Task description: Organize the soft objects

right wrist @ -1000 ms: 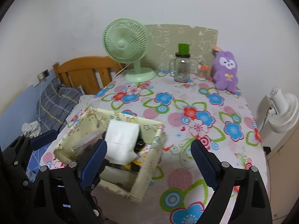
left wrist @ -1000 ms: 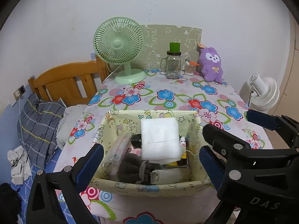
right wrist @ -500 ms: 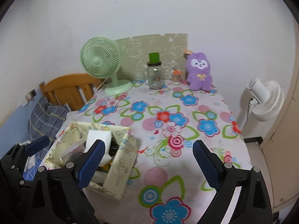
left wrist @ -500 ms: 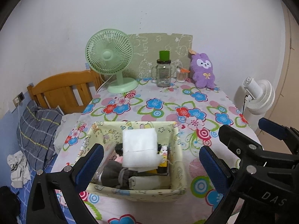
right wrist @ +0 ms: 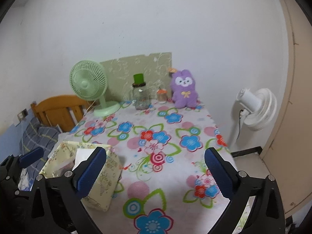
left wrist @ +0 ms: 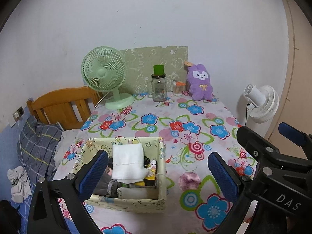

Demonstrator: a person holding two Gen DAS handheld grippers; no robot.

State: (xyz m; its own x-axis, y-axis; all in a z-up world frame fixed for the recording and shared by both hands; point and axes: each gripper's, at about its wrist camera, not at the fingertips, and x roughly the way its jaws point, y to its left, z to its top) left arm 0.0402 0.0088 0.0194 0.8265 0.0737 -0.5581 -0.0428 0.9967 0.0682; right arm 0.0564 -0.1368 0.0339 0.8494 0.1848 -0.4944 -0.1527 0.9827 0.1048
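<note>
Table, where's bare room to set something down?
The middle of the table is free, between the box in front and the back row. Right of the box is bare too. It's crowded along the wall: green fan, jar, plush.

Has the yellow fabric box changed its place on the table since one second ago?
Cannot tell. The fabric box sits by the same red-blue flower at the table edge, so the shift looks like camera motion.

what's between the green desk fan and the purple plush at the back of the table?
A glass mug jar with a green cup on top, then a small orange-lidded jar, between the green fan and purple plush. Clearest in the left wrist view.
</note>
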